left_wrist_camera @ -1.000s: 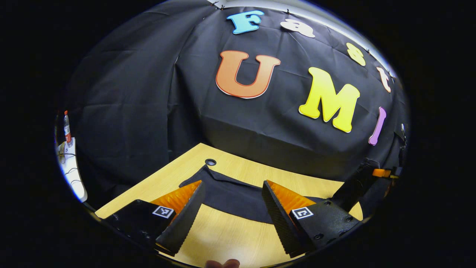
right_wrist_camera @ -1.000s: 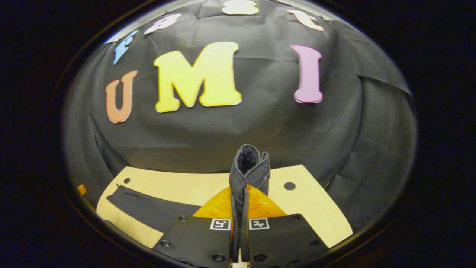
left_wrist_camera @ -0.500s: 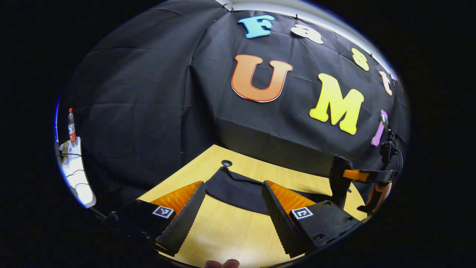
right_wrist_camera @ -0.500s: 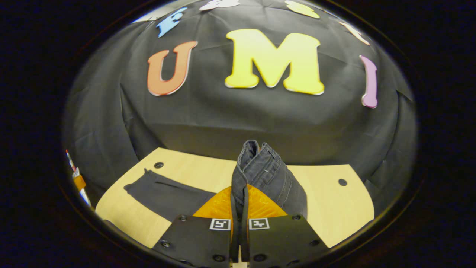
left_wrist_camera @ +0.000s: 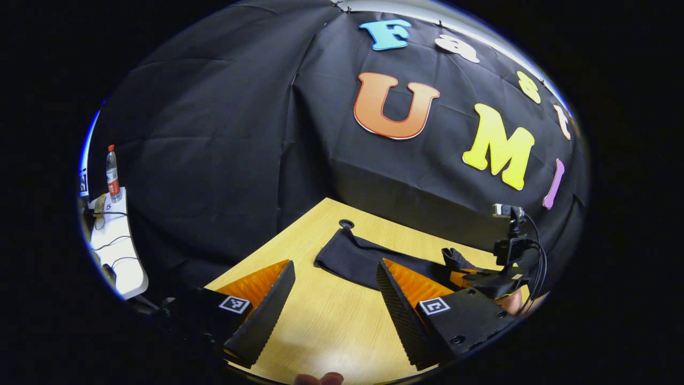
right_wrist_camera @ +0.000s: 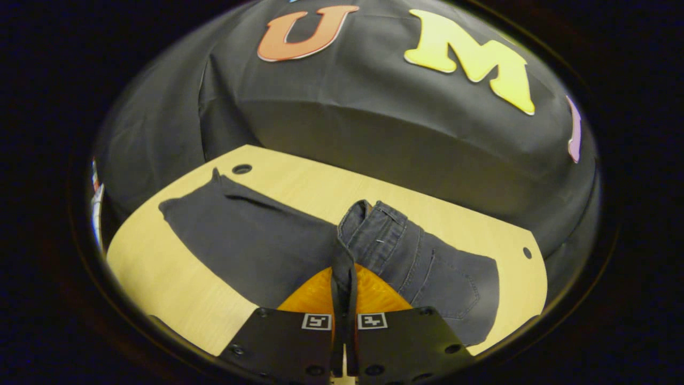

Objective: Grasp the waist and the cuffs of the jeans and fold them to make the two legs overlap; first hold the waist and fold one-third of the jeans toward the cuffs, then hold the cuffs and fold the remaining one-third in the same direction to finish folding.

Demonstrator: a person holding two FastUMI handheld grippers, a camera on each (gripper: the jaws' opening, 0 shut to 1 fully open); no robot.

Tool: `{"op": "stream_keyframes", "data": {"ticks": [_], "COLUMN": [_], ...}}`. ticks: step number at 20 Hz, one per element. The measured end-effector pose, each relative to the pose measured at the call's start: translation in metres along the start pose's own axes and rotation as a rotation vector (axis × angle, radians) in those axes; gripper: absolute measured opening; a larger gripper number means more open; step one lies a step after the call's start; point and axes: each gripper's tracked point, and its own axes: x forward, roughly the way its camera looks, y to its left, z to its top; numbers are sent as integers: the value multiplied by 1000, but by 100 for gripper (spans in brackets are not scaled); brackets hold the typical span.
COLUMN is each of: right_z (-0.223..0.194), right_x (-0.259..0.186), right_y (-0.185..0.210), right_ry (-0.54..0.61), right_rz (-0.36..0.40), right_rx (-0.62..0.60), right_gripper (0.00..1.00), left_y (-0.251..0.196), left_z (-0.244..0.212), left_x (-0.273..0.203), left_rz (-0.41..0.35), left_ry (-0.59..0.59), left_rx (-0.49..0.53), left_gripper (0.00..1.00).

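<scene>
Wooden table [right_wrist_camera: 160, 267], dark jeans [right_wrist_camera: 251, 240] spread across it, waist end lifted over the legs. Denim looks soft, heavyish, drapes; best held at the thick waistband [right_wrist_camera: 368, 224]. Right gripper [right_wrist_camera: 344, 278] pinches waistband; left gripper [left_wrist_camera: 334, 299] spread, holding nothing, near cuffs [left_wrist_camera: 342, 251].

We see a light wooden table [right_wrist_camera: 176, 278] with rounded corners and a plain grain. Three small round dark holes sit in its top: one near the far left corner [right_wrist_camera: 241, 169], one near the right edge [right_wrist_camera: 527, 252]; in the left gripper view one shows at the far edge [left_wrist_camera: 346, 223]. Directly on it lie the dark jeans [right_wrist_camera: 251, 240], legs flat toward the left hole, cuff end just beside it. The waist part [right_wrist_camera: 374, 227] is raised off the wood.
</scene>
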Motion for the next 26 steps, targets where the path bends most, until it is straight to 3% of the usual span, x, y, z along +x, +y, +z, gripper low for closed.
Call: {"op": "stream_keyframes", "data": {"ticks": [1, 2, 5, 8, 13, 15, 18, 20, 22, 24, 26], "right_z": [-6, -7, -7, 1, 25, 39, 53, 56, 53, 53, 45], "right_x": [3, 5, 7, -6, -59, -92, -142, -169, -190, -208, -224], "right_y": [2, 8, 16, 30, 27, 14, -13, -37, -71, -109, -137], "right_ry": [9, 12, 16, 5, -41, -78, -116, -124, -110, -109, -101], "right_rz": [7, 23, 66, 168, 264, 280, 277, 259, 216, 151, 119], "right_rx": [-25, -50, -94, -57, -21, -25, -44, -38, -16, 33, 85], "right_gripper": [0, 8, 19, 32, 80, 81, 87, 85, 93, 92, 92], "left_y": [1, 2, 1, 2, -4, -7, -10, -18, -17, -12, 3], "left_z": [-2, -3, -7, -12, -15, -21, -35, -46, -62, -68, -72], "left_x": [2, 5, 14, 24, 42, 57, 81, 99, 117, 136, 154], "left_rz": [2, 4, -2, -4, -40, -60, -96, -127, -127, -119, -103], "left_ry": [3, 6, 20, 34, 51, 75, 123, 174, 240, 273, 274], "left_rx": [-2, -6, -28, -41, -62, -121, -290, -476, -690, -864, -975], "left_gripper": [99, 99, 99, 99, 99, 99, 99, 99, 99, 99, 98]}}
